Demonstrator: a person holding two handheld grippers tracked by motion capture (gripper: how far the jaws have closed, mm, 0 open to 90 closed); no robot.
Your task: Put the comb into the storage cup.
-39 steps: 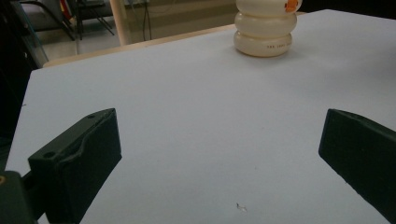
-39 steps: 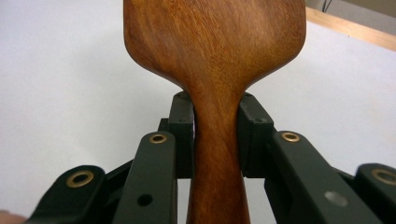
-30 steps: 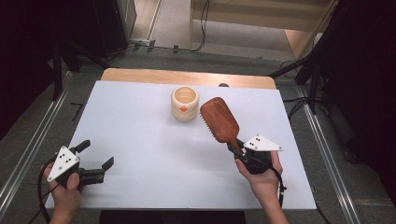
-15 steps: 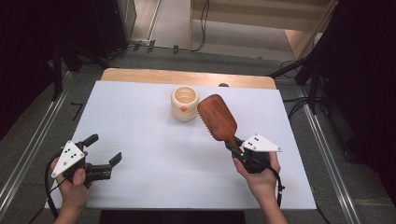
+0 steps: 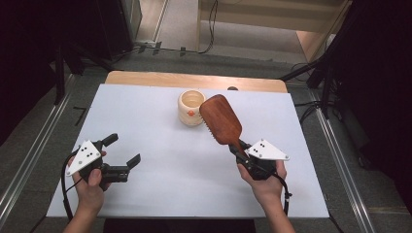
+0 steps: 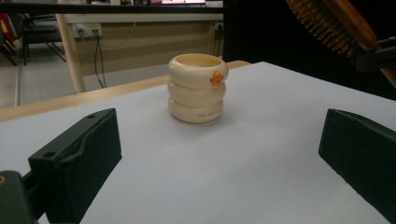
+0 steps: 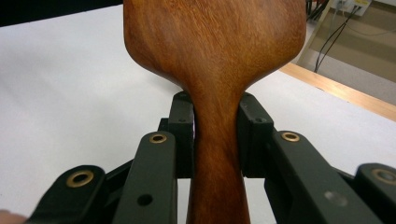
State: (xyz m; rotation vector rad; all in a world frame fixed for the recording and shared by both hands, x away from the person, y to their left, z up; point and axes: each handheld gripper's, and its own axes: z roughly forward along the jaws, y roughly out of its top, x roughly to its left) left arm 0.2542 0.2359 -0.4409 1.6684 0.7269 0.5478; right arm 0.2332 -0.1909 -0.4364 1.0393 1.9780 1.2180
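Over a white table (image 5: 160, 194), the right gripper (image 5: 239, 147) pinches a wooden hairbrush (image 5: 221, 119) by its handle, holding the head just beside a cream holder (image 5: 191, 107). The left gripper (image 5: 122, 150), jaws spread and empty, faces that holder. Next, likely, it must steady the holder so the brush can be stood inside.

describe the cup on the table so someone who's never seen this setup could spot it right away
On the white table, look at the far middle, just before the wooden strip. The cup stands upright there beside the wooden hairbrush: cream, built like three stacked rings, open-topped, with a small orange knob near its rim.
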